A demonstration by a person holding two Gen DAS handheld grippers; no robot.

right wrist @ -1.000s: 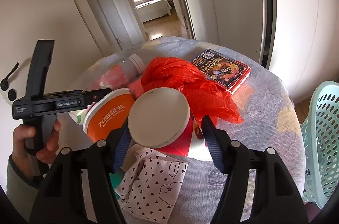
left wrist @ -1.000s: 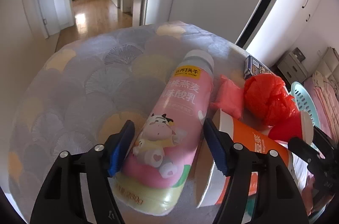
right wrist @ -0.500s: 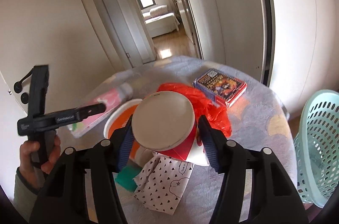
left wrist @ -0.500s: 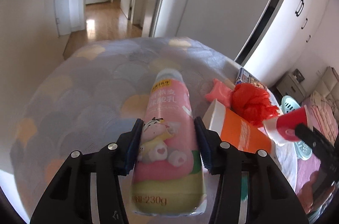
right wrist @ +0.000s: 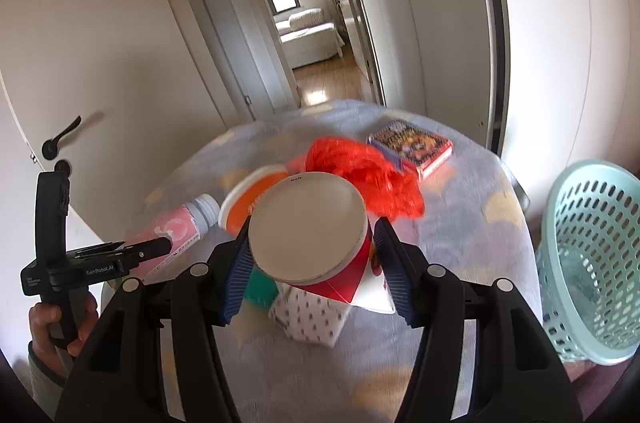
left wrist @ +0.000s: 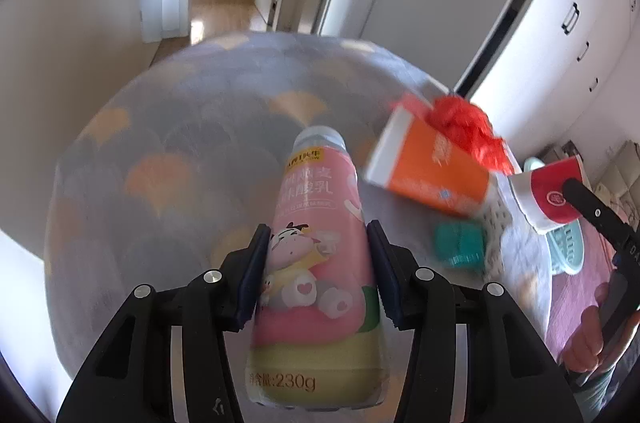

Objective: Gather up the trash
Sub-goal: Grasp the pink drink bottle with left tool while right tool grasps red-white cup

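Observation:
My left gripper [left wrist: 316,275] is shut on a pink yogurt bottle [left wrist: 316,263] and holds it above the round table [left wrist: 168,151]; the bottle also shows in the right wrist view [right wrist: 176,227]. My right gripper [right wrist: 312,267] is shut on a red and white paper cup [right wrist: 316,239], bottom toward the camera; the cup also shows in the left wrist view [left wrist: 548,195]. An orange paper cup [left wrist: 432,171] lies on its side on the table beside a crumpled red plastic bag [right wrist: 360,167].
A light green mesh basket [right wrist: 592,259] stands on the floor right of the table. A small book [right wrist: 412,147], a green item [left wrist: 460,243] and a dotted paper piece [right wrist: 308,315] lie on the table. Walls, wardrobe and a doorway stand behind.
My left gripper closed on the yogurt bottle and lifted it off the table. My right gripper closed on the red cup and raised it.

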